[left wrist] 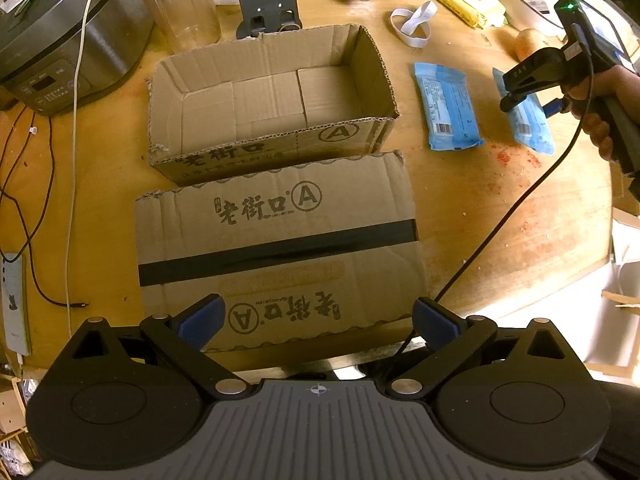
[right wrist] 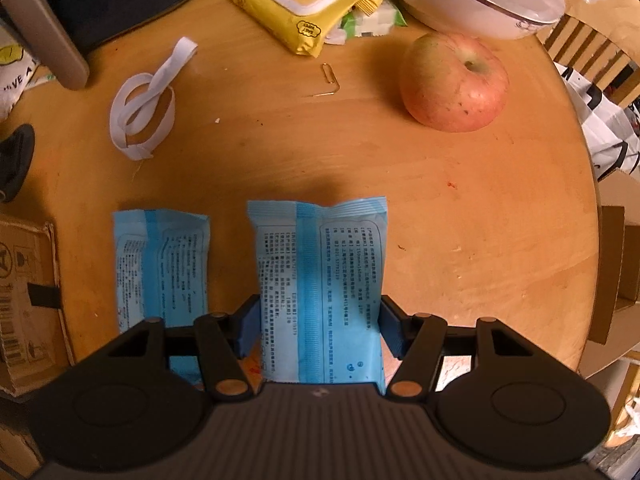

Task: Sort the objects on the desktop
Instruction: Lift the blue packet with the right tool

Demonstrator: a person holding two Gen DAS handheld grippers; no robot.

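Two blue wipe packets lie on the wooden table. In the right wrist view my right gripper (right wrist: 318, 330) has its fingers on both sides of the nearer blue packet (right wrist: 320, 276), touching its edges; the second blue packet (right wrist: 160, 264) lies to its left. In the left wrist view the right gripper (left wrist: 532, 100) sits over that packet (left wrist: 528, 124), right of the other packet (left wrist: 448, 106). An open empty cardboard box (left wrist: 272, 104) stands behind an upturned taped box (left wrist: 280, 248). My left gripper (left wrist: 318, 324) is open and empty above the taped box's near edge.
An apple (right wrist: 454, 82), a yellow wipes pack (right wrist: 308, 0), a white elastic band (right wrist: 144, 100) and a paperclip (right wrist: 331, 80) lie beyond the packets. A rice cooker (left wrist: 60, 40), a plastic cup (left wrist: 180, 4), cables (left wrist: 74, 160) and a stand (left wrist: 266, 0) are at left and back.
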